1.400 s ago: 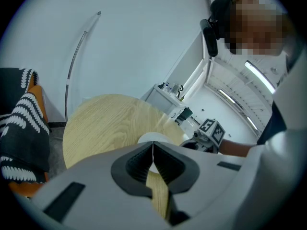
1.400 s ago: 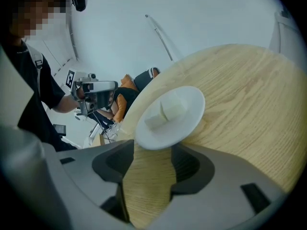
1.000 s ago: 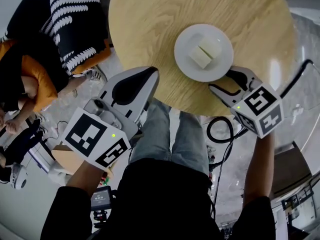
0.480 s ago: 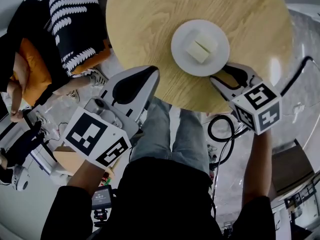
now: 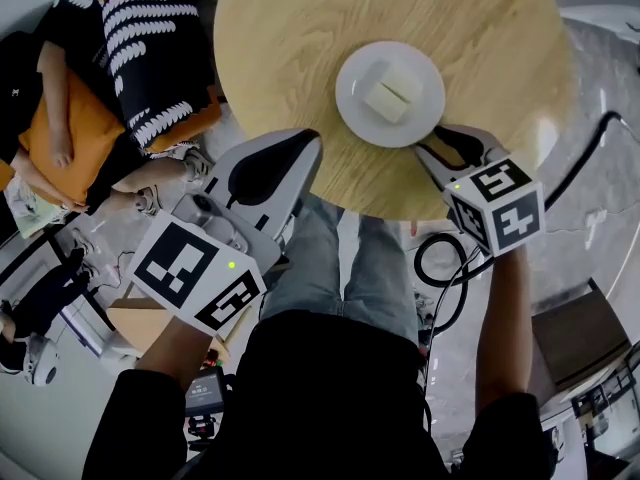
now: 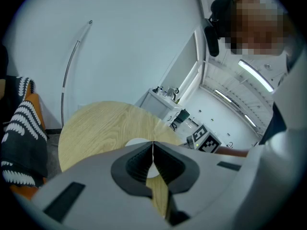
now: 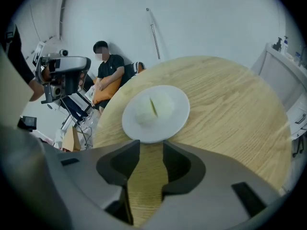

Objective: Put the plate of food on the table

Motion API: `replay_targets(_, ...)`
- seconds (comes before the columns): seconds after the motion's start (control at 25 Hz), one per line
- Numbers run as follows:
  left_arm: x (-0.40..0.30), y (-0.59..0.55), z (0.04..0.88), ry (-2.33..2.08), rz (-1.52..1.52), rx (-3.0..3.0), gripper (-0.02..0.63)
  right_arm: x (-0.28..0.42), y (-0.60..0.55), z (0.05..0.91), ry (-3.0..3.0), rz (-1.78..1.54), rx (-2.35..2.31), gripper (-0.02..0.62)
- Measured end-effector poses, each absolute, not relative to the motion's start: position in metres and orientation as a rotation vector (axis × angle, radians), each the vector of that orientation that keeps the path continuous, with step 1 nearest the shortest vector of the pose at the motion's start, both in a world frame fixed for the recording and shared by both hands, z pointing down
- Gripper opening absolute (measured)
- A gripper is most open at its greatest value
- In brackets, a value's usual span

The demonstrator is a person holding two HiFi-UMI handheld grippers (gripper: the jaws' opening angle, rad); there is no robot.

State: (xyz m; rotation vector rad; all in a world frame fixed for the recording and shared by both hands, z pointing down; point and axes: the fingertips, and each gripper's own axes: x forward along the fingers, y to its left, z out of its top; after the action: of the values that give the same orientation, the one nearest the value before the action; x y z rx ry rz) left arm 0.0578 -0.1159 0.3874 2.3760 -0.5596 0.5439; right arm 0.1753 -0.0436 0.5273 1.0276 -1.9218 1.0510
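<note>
I'm narrowing my empty, half-open right tool (image 7: 150, 146) just short of the round white plate (image 7: 136, 128), risking nudging it.

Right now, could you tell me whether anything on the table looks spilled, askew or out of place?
Nothing stands out. The white plate sits flat on the round wooden table, with the two pale food pieces together in its middle and nothing spilled.

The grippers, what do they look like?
Left gripper and right gripper: pale grey shells, black inside the jaws, white cubes with black square markers and green lights. Black short sleeves. The right jaws have just been closing, nothing between them.
</note>
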Motion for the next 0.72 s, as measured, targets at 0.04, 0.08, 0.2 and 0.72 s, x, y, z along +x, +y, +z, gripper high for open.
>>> replay_targets(0.04,0.059,-0.116,0.387,-0.562,0.540,2.377,0.011,0.176,-0.043,0.529,-1.917,1.054,1.032,0.161)
replay_targets(0.08,0.060,-0.117,0.386,-0.563,0.537,2.379,0.011,0.176,-0.044,0.531,-1.913,1.055,1.036,0.161)
replay_targets(0.2,0.060,-0.120,0.381,-0.566,0.534,2.388,0.012,0.177,-0.046,0.531,-1.899,1.048,1.057,0.147)
replay_targets(0.72,0.059,-0.128,0.349,-0.582,0.489,2.448,0.011,0.186,-0.037,0.538,-1.803,1.011,1.139,0.069)
